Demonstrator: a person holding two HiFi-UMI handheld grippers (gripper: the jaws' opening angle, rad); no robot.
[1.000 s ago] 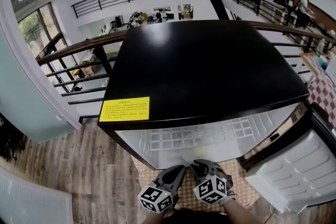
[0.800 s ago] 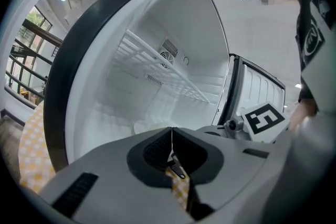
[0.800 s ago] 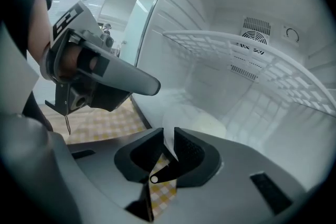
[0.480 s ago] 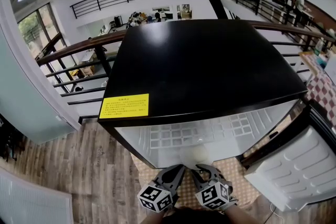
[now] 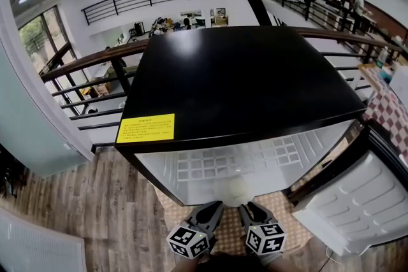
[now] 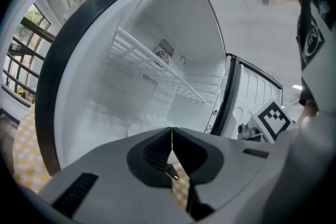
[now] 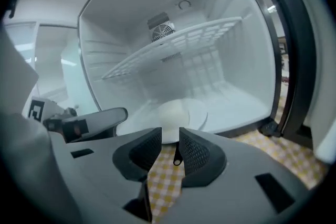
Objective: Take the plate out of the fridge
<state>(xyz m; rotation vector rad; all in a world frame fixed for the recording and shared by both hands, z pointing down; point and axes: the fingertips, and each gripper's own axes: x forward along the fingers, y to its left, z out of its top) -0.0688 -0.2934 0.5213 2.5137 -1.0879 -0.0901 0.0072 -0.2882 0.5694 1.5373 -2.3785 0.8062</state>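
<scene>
Fridge [image 5: 242,79]: glossy black top, white moulded plastic liner, door [image 5: 360,210] swung open. Plate [image 7: 200,116] is round, smooth and white. It sits on the fridge floor, mid-width near the front edge, under the white wire shelf [image 7: 173,44], with a pale domed lump [image 7: 170,112] on it. Left gripper [image 6: 171,134]: jaws clenched together, empty. Right gripper [image 7: 170,136]: jaws parted, just been opening, nothing between them. Yellow-checked mat [image 7: 165,181] below.
</scene>
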